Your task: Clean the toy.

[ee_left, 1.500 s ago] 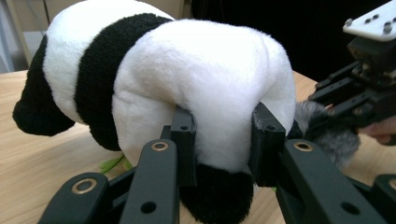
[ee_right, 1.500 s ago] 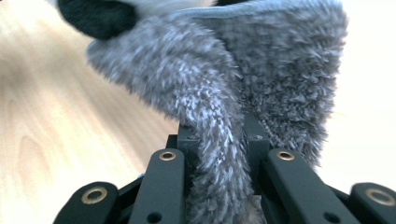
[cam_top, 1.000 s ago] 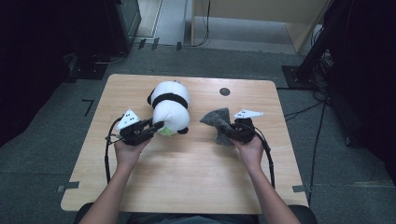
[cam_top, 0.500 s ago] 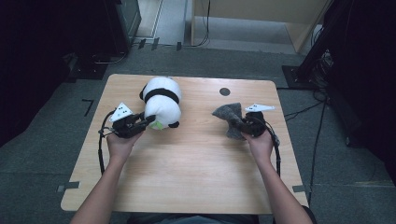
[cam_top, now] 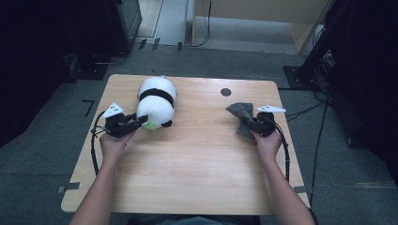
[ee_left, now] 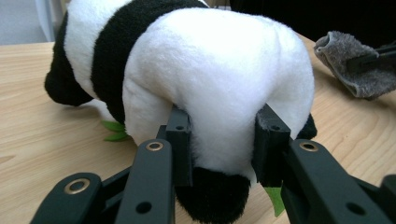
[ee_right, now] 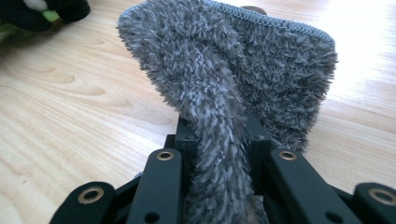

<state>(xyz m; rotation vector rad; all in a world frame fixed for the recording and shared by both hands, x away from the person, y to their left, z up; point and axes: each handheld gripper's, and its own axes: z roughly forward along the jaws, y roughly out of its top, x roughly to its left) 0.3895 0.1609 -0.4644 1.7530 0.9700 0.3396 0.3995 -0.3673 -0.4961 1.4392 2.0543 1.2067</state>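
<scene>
Both hands spread apart; panda (cam_top: 156,102) lies lengthwise, rump toward left gripper (cam_top: 136,123).

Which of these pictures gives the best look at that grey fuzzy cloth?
The right gripper view: the grey cloth stands close up, its fuzzy pile and stitched edge plain, pinched between the black jaws. The high view shows it small at the right gripper; the left gripper view catches one corner behind the panda.
</scene>
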